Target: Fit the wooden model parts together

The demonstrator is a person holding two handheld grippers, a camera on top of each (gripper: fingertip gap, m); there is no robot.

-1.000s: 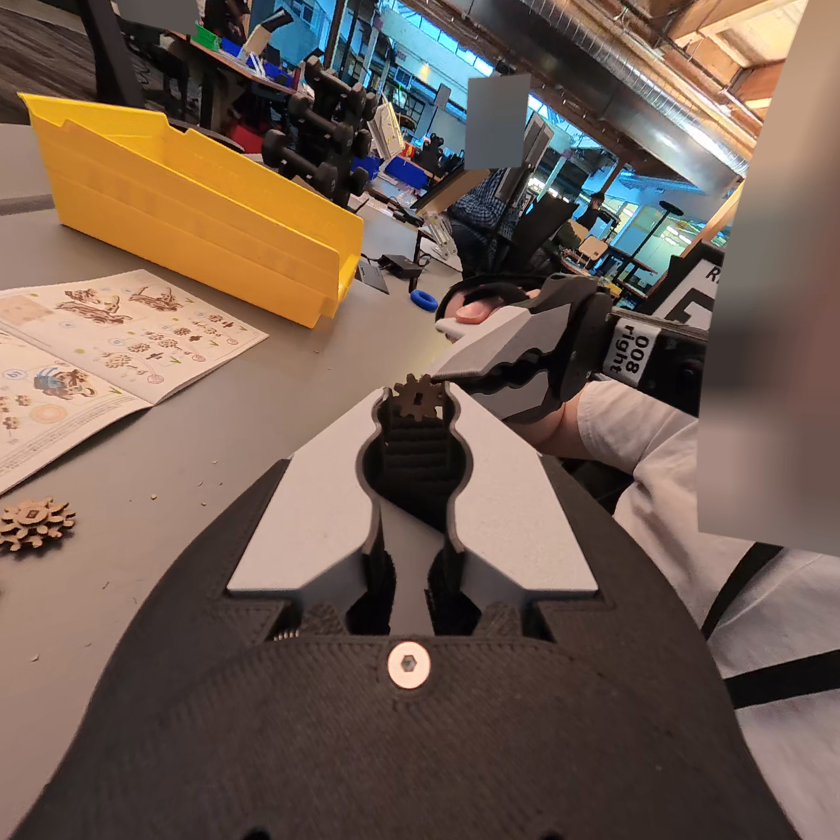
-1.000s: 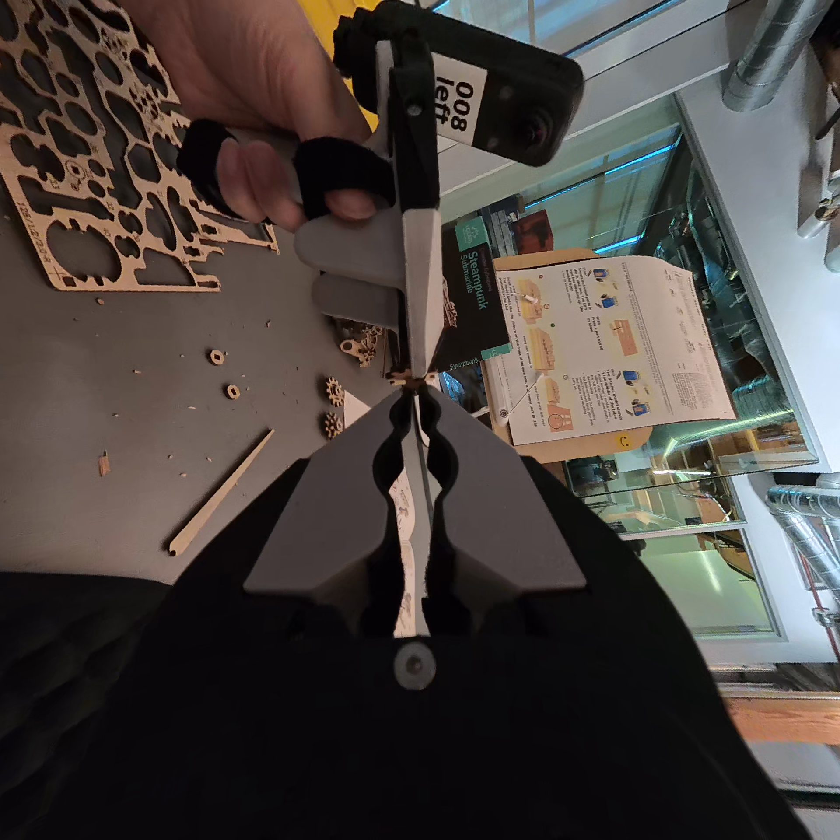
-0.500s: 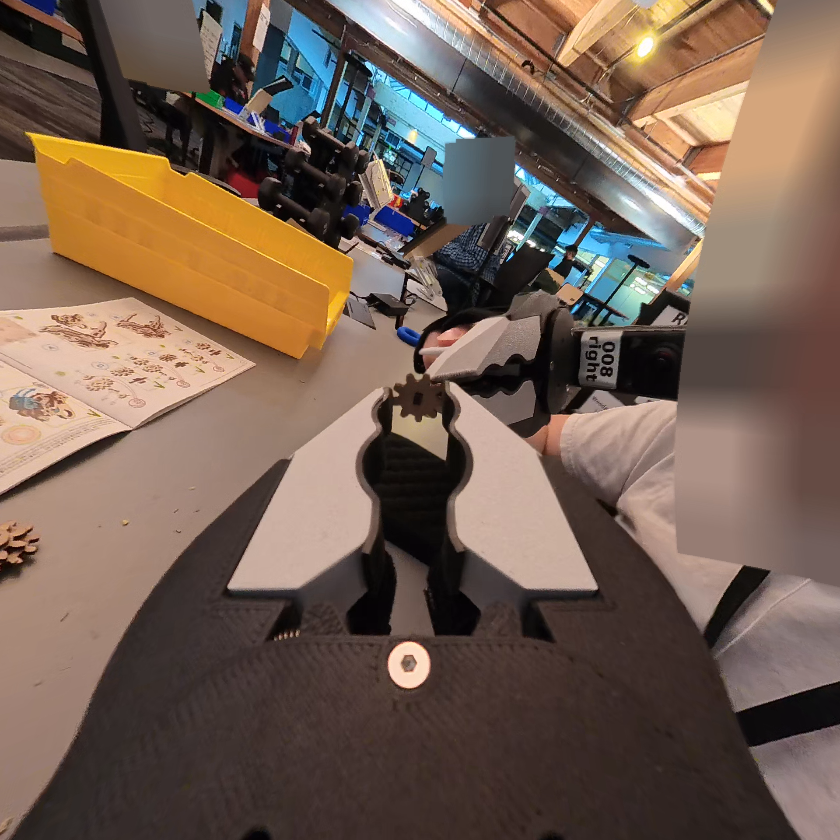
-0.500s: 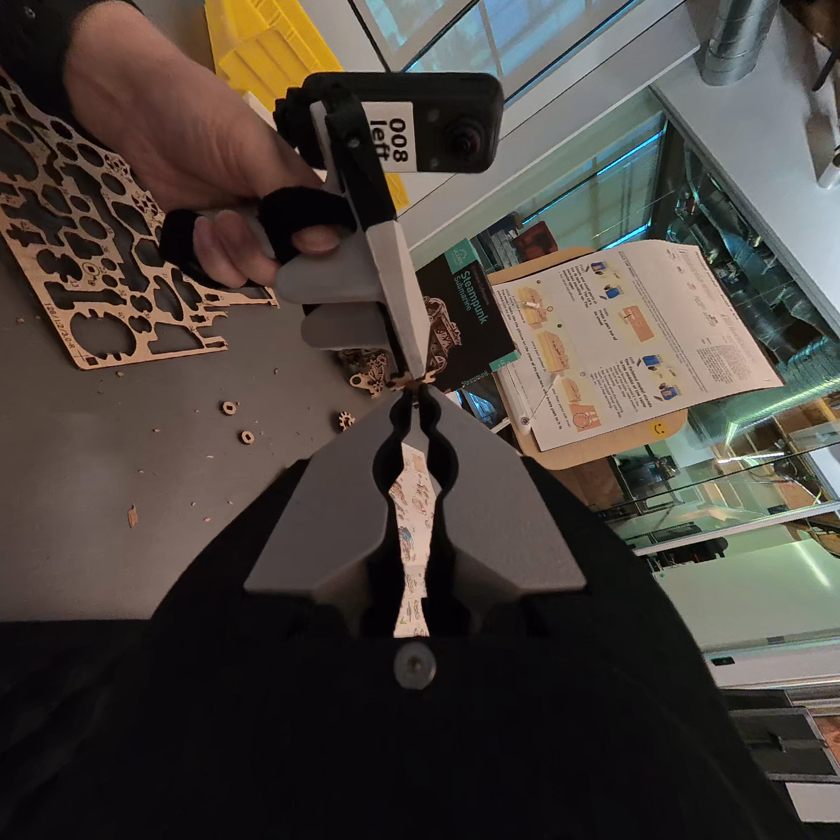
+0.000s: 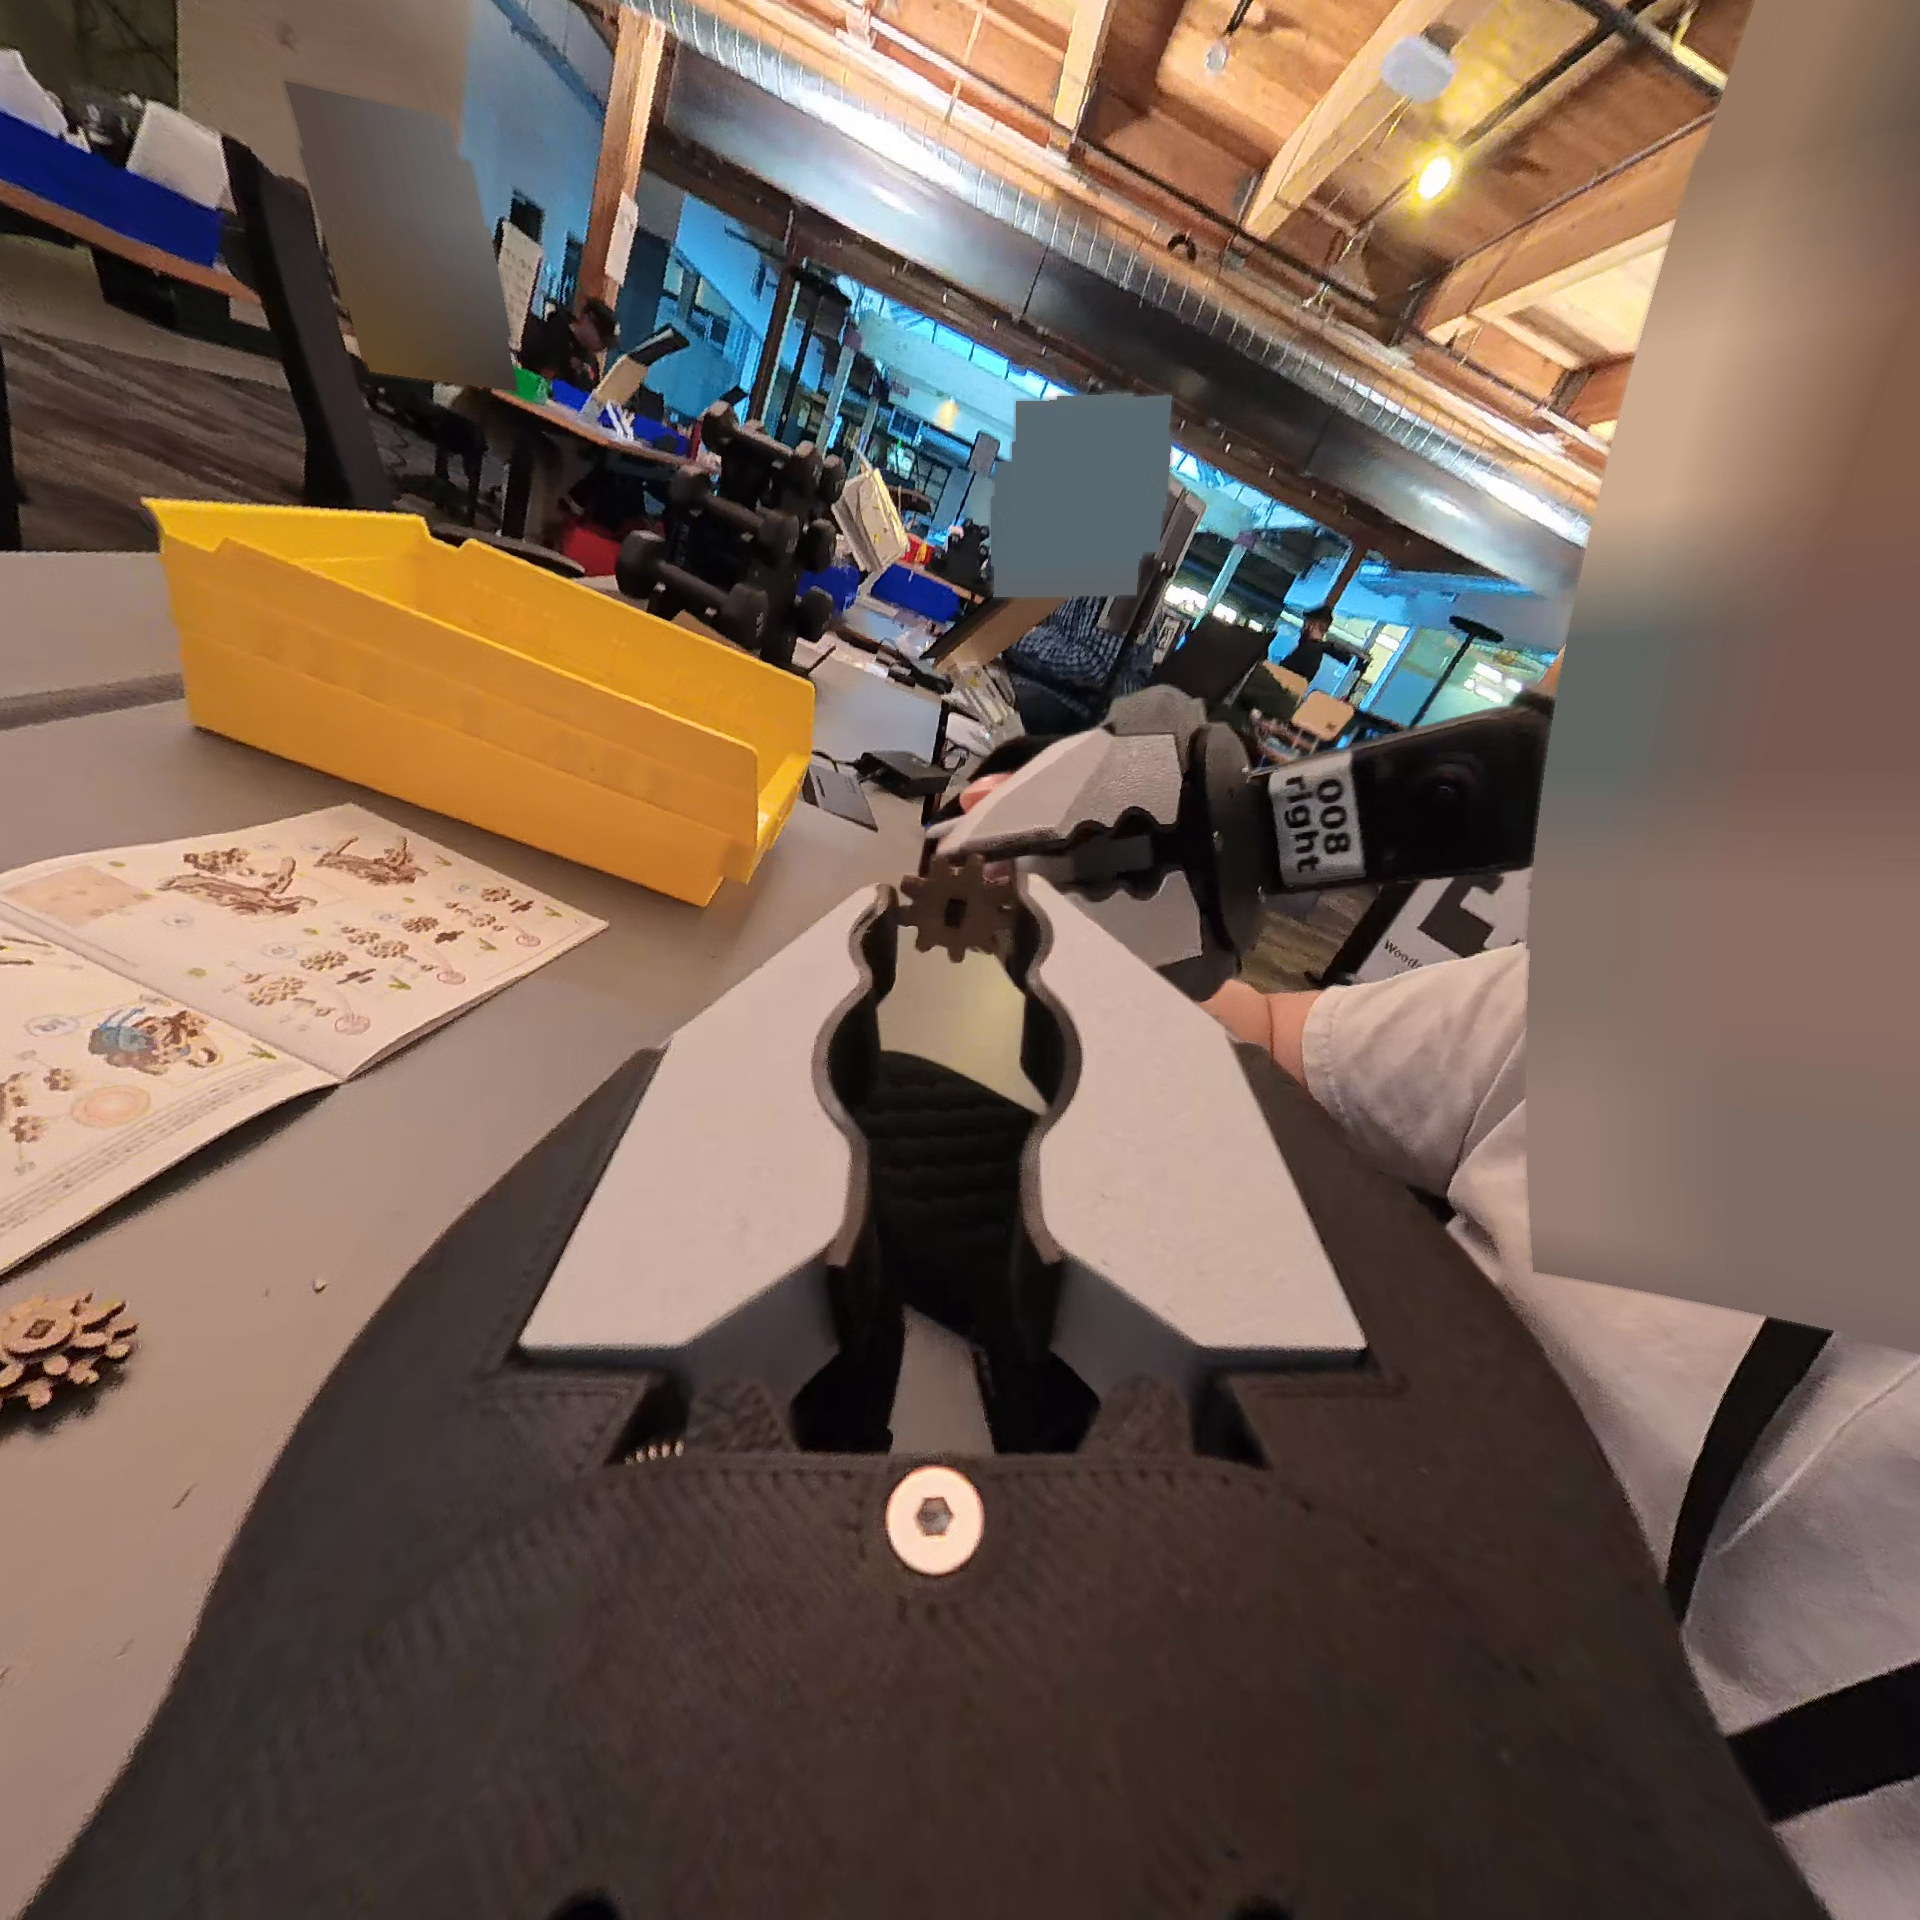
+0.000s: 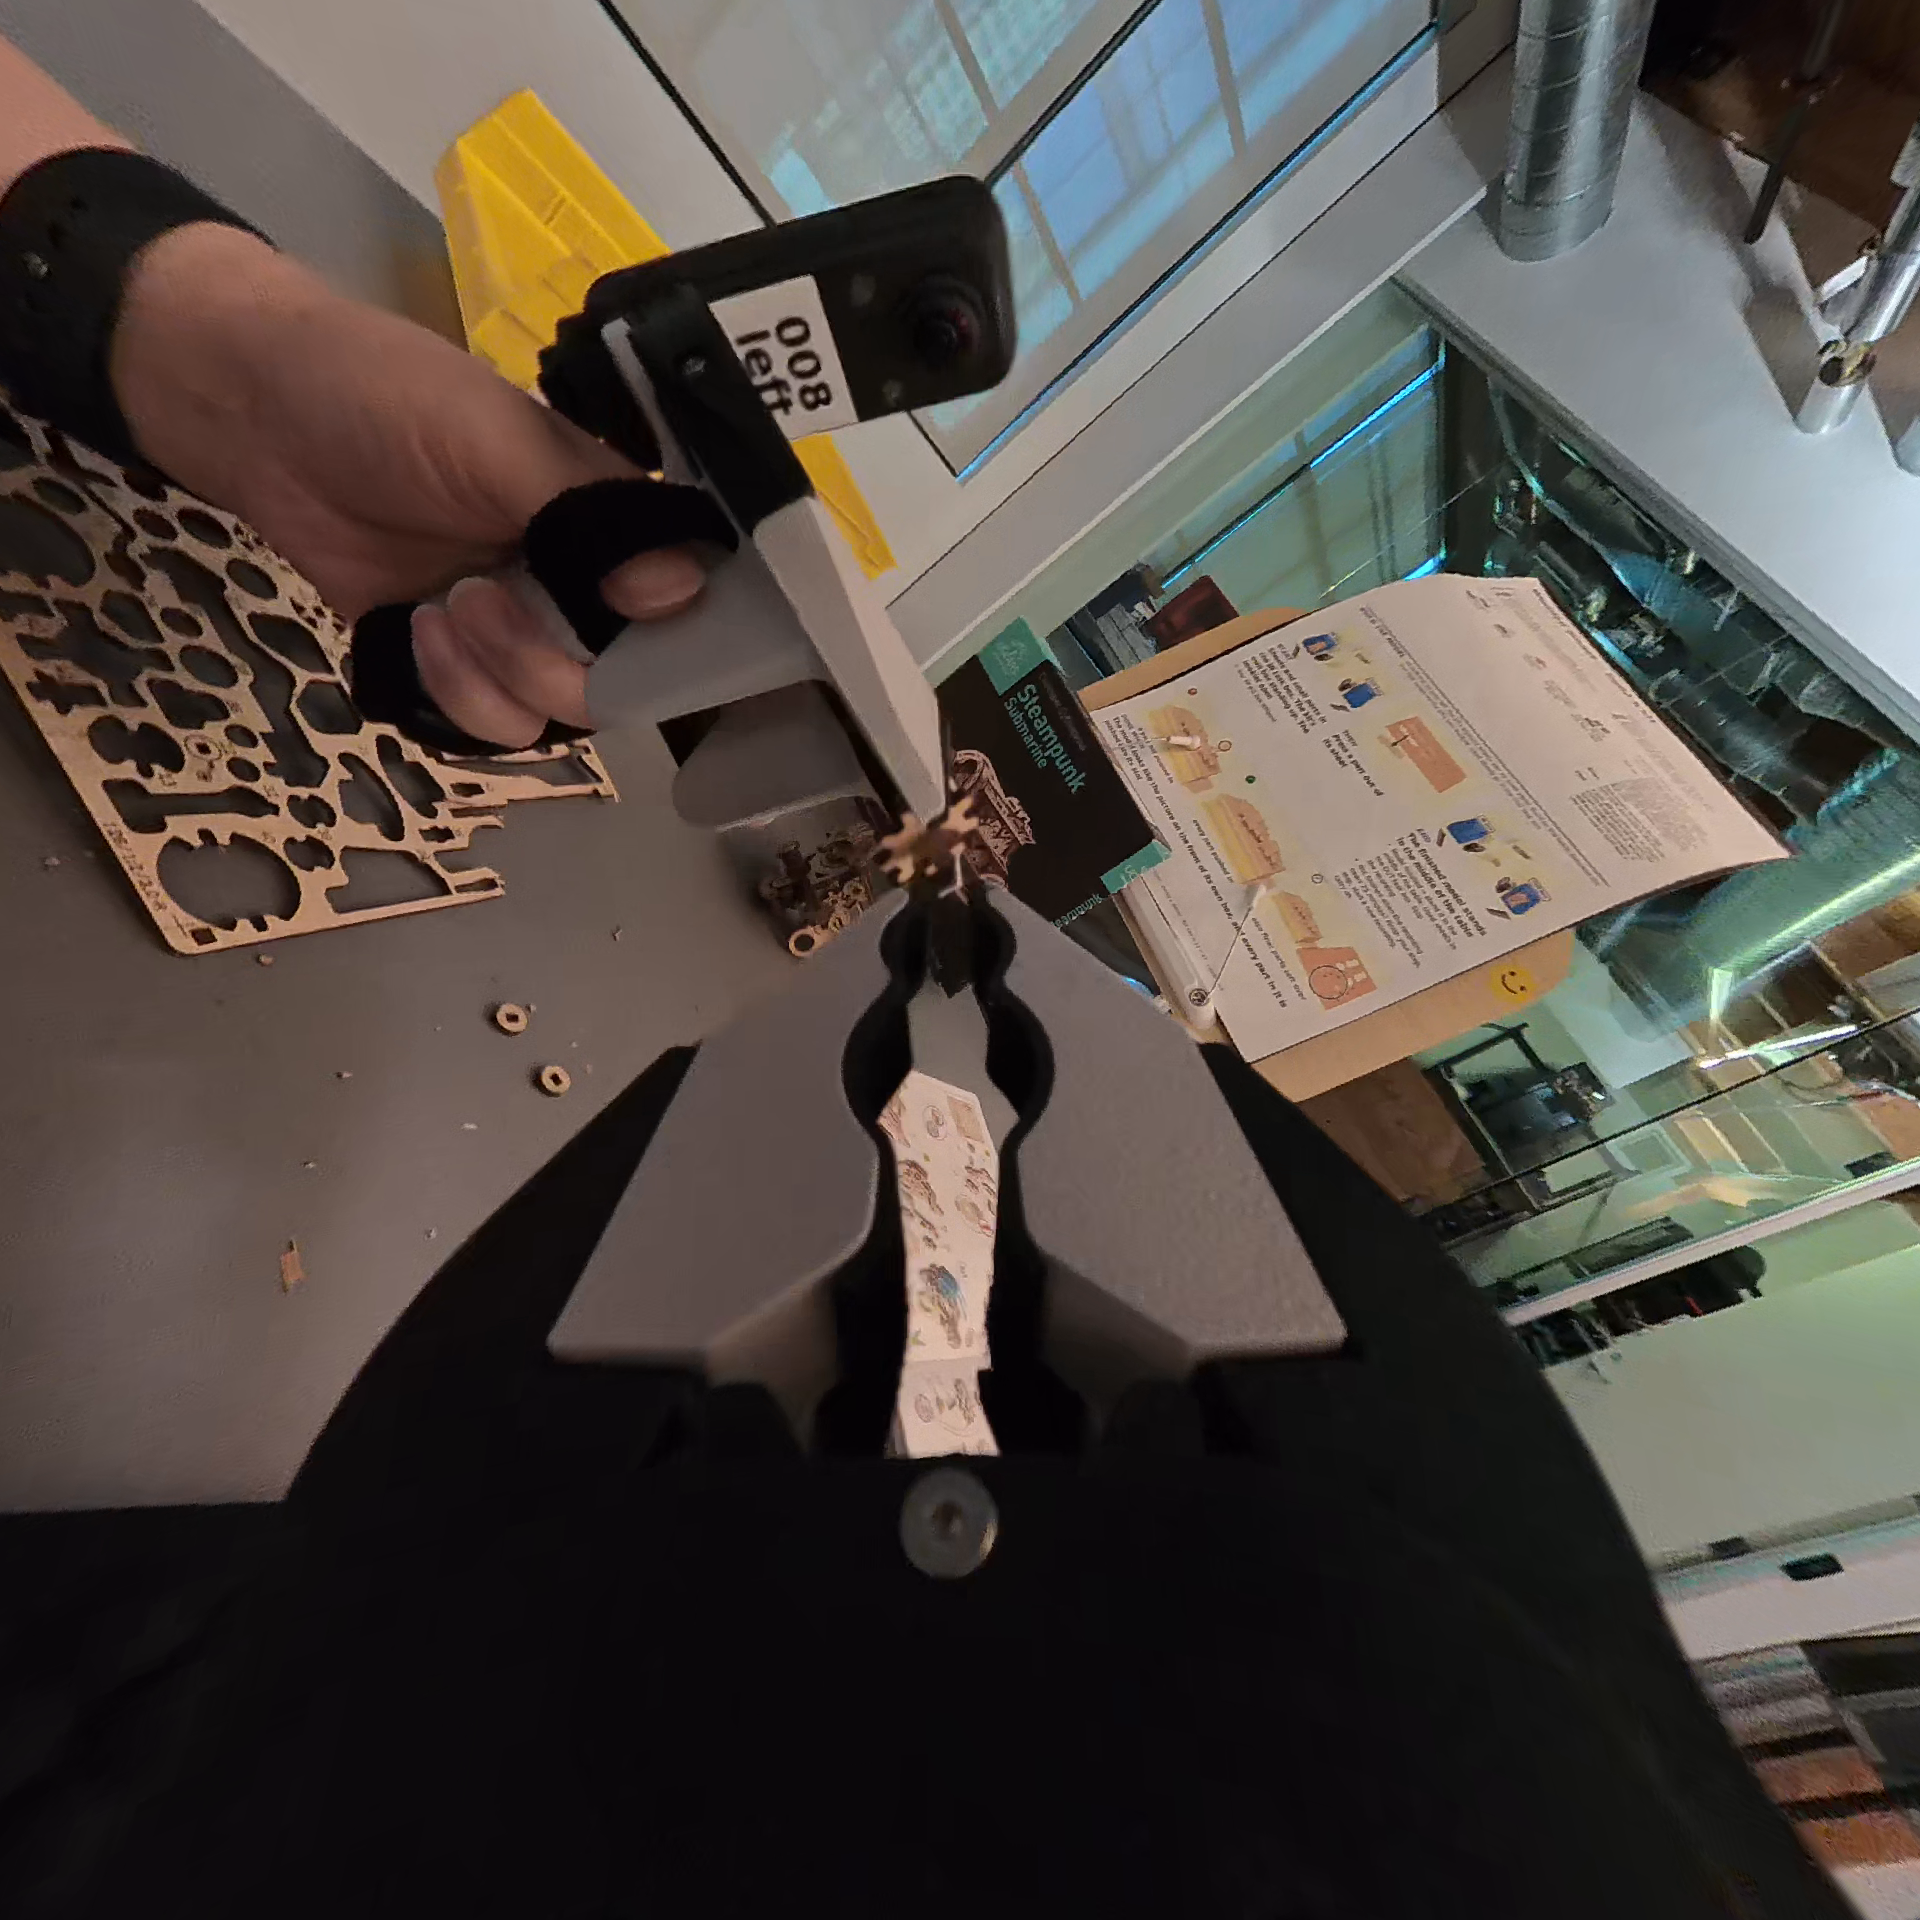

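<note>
My left gripper [image 5: 951, 902] is shut on a small wooden gear [image 5: 956, 916] with a square hole, held upright in the air above the grey table [image 5: 644, 997]. My right gripper [image 5: 940, 836] reaches in from the right, its tips touching the gear's top edge. In the right wrist view my right gripper [image 6: 940, 916] is shut on a small thin wooden piece [image 6: 943, 951], mostly hidden, right under the gear [image 6: 930, 847]. The left gripper [image 6: 930, 795] comes down from the upper left in a person's hand [image 6: 343, 488].
A yellow bin [image 5: 468, 707] and an open instruction booklet [image 5: 260, 966] lie to the left, with a larger wooden gear [image 5: 57, 1345] near the table's front. A punched-out wooden sheet [image 6: 208, 748], small rings [image 6: 511, 1016], a partly built model [image 6: 821, 878] and a dark box [image 6: 1049, 800] also lie on the table. My two grippers' fingertips are within a few centimetres of each other.
Both grippers have risen and tilted together, staying tip to tip at the gear. The gear's face now shows in the right wrist view.
</note>
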